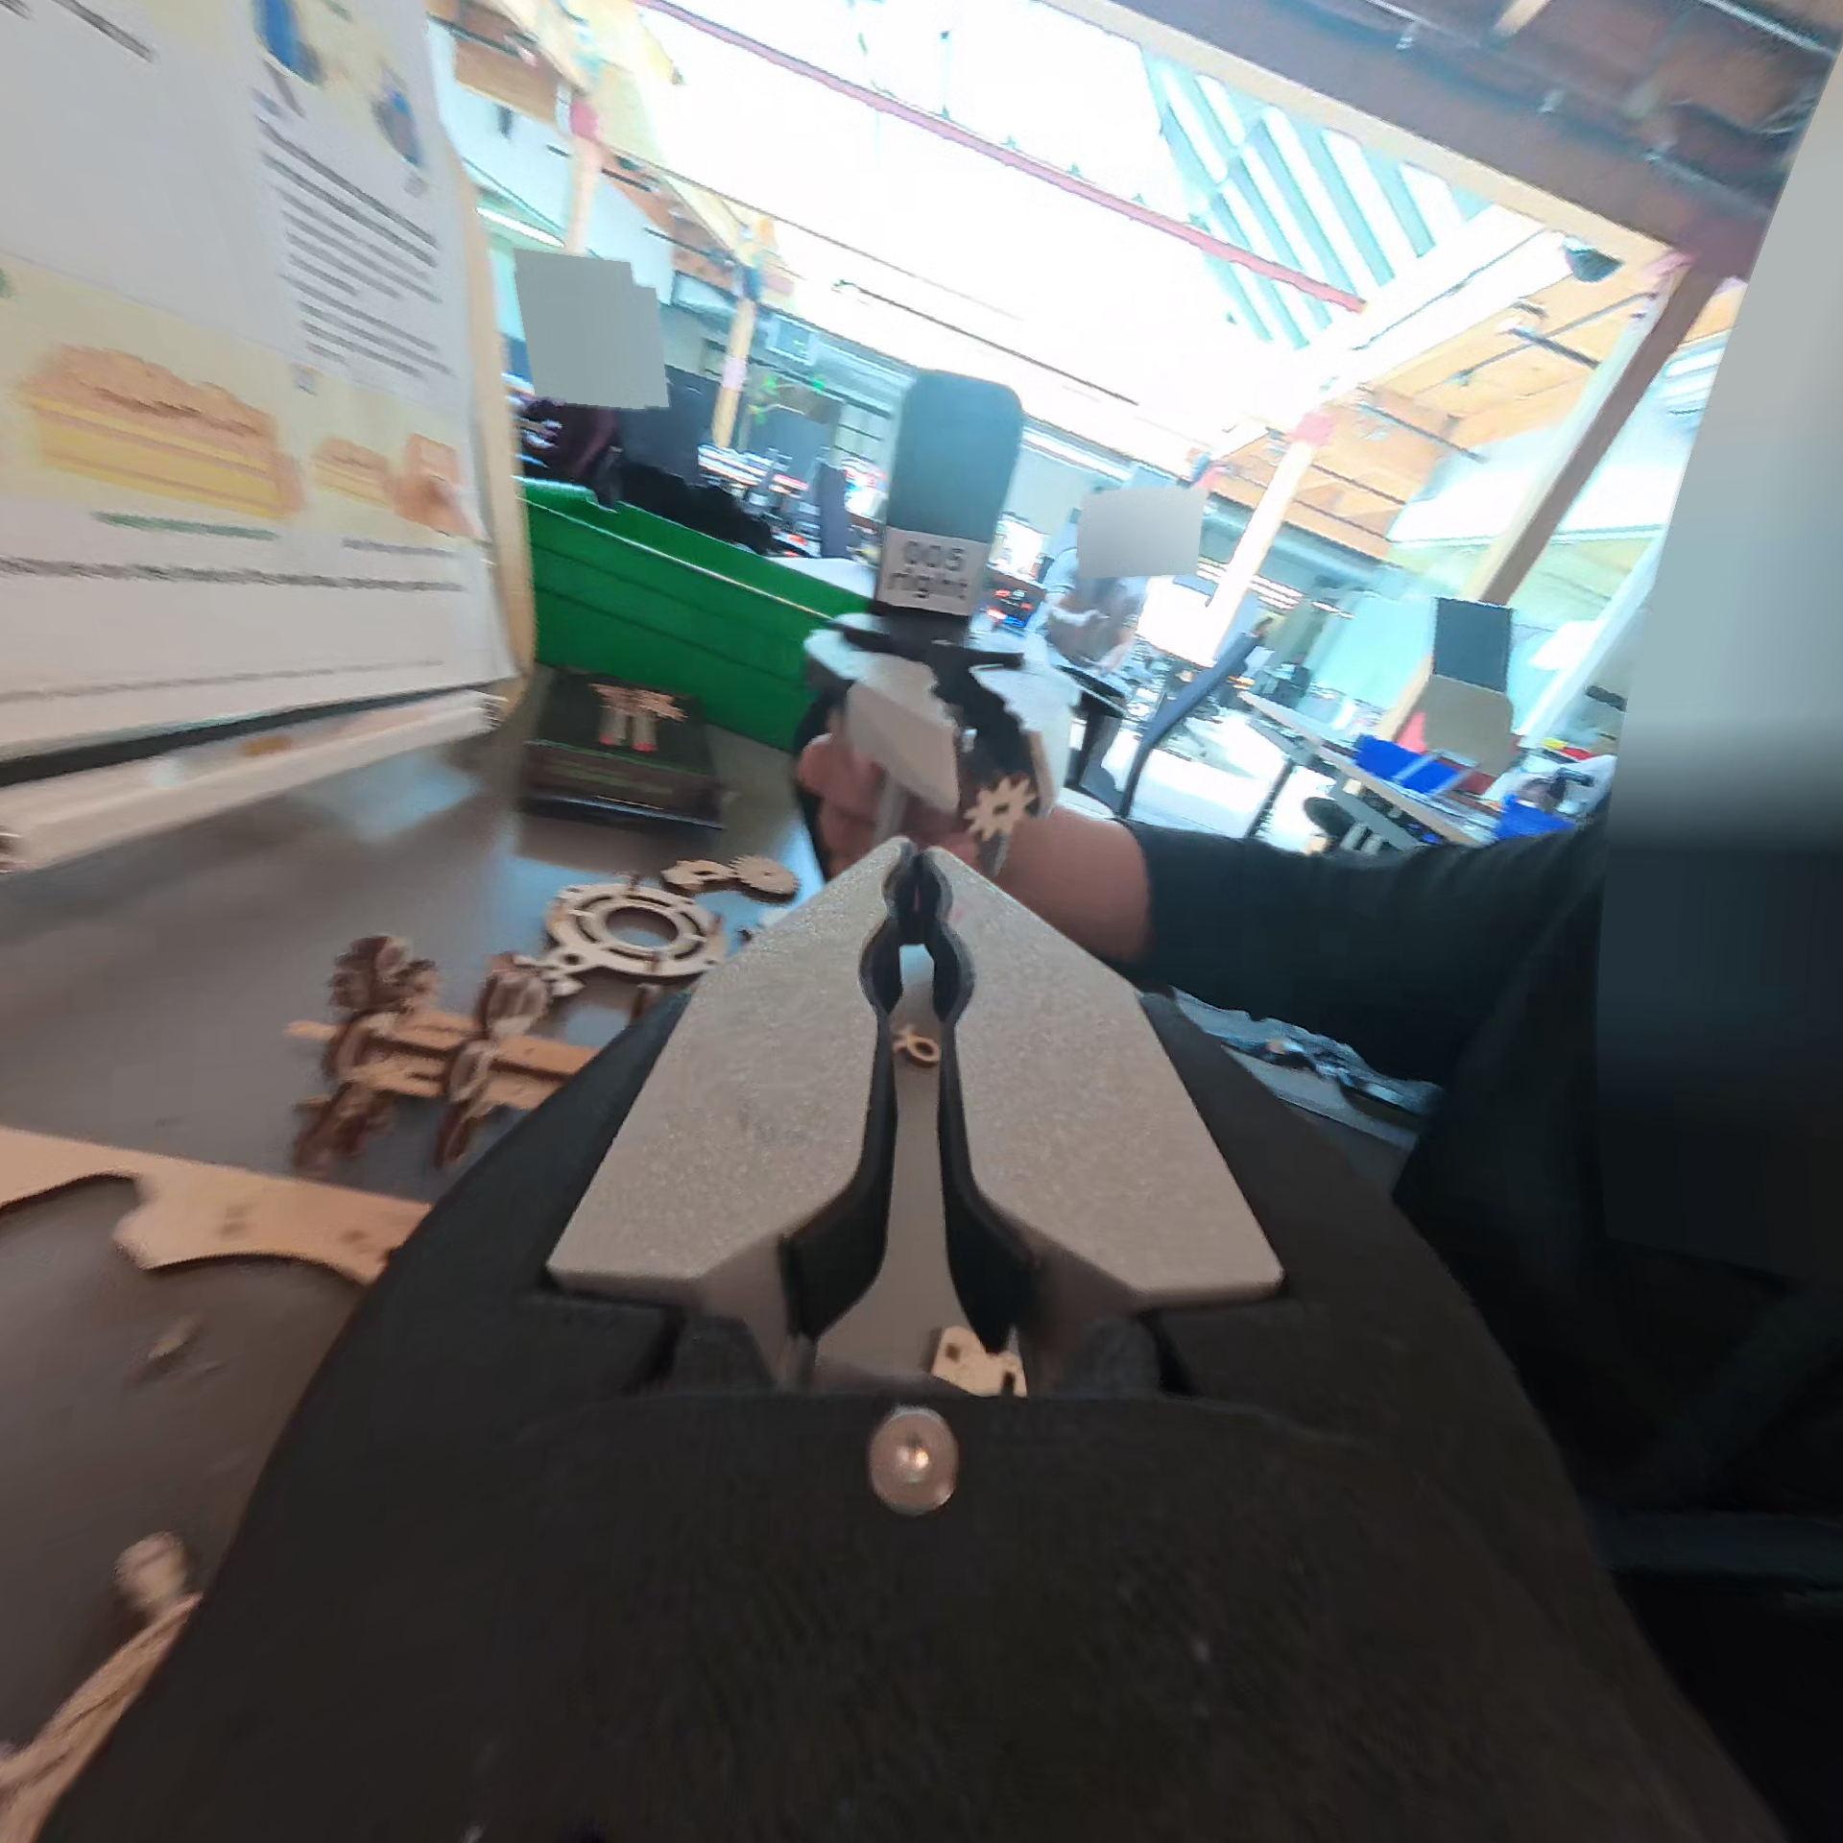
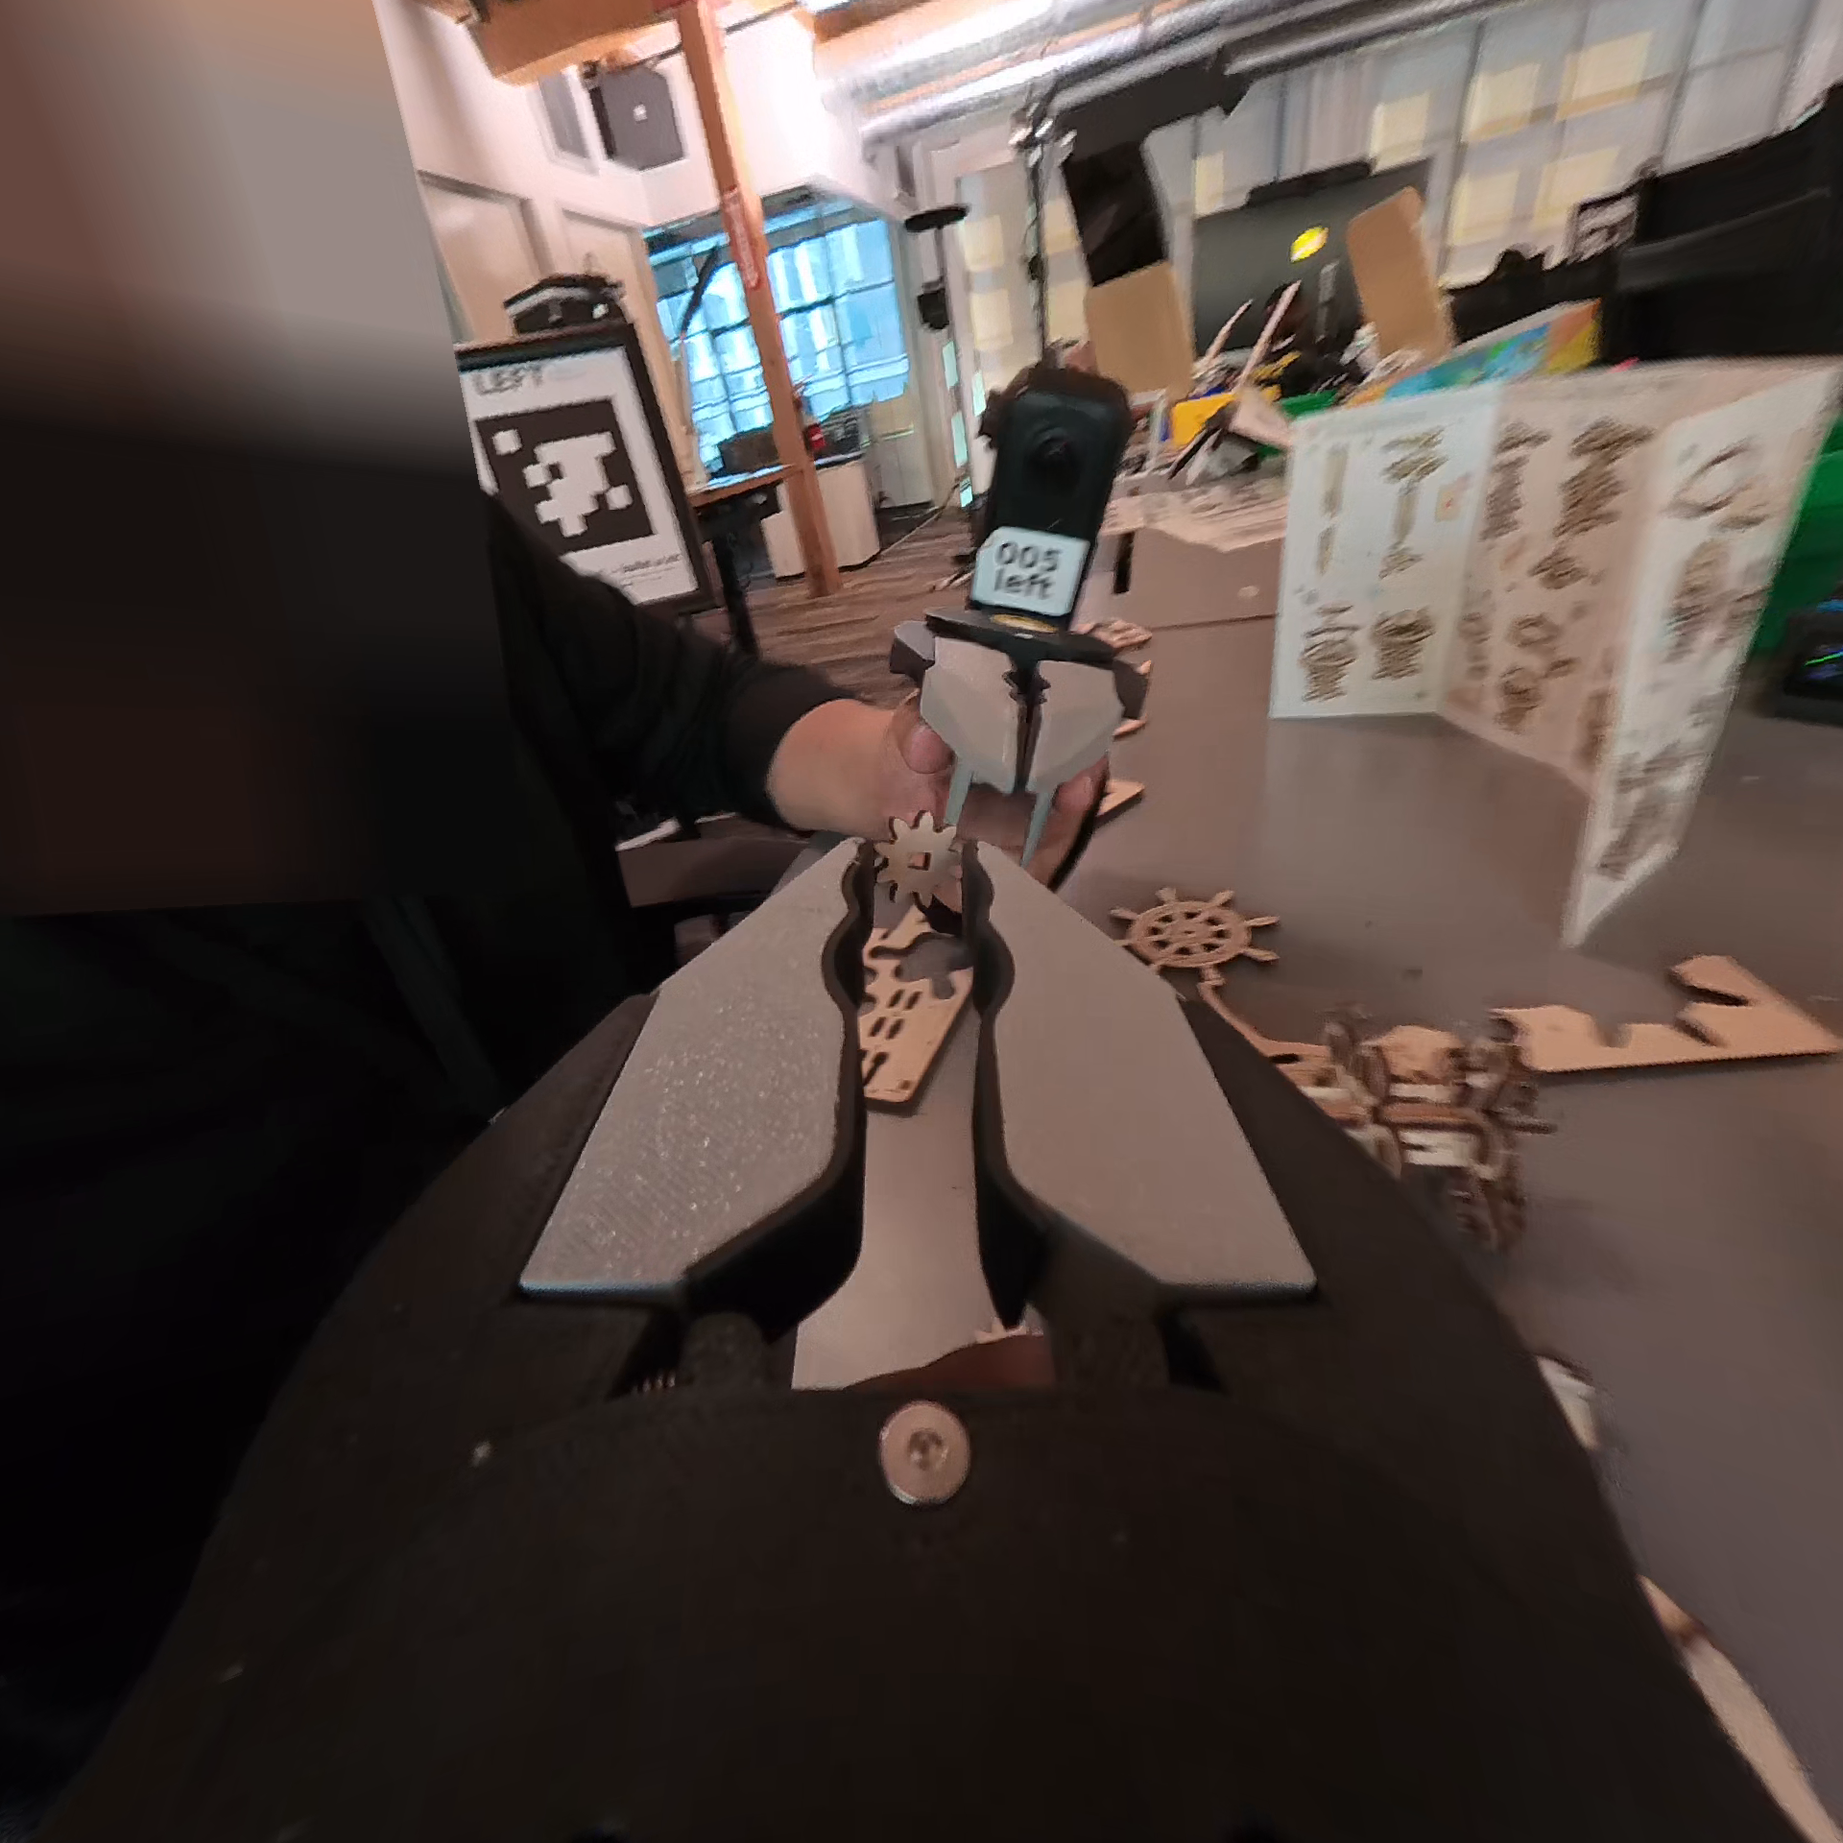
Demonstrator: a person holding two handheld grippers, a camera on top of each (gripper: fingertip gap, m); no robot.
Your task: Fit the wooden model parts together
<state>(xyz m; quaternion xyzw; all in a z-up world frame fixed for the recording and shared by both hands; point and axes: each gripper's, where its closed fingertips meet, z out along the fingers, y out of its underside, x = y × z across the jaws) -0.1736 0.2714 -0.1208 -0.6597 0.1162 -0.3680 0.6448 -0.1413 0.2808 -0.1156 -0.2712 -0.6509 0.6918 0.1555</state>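
Your right claw [image 2: 922, 878] pinches the small wooden gear [image 2: 920, 866] at its tips, facing the left claw [image 1: 913, 860], closed on nothing visible; bring them together slowly, gear held level.

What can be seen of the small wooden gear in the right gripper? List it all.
The small wooden gear is a thin, pale piece of flat-cut wood with blunt teeth around its rim and small cut-outs in its face. It stands on edge, lifted off the table, pinched at the tips of the right gripper. From the left wrist view the same gear shows pale at those tips. The left gripper, shut and empty, points towards it.
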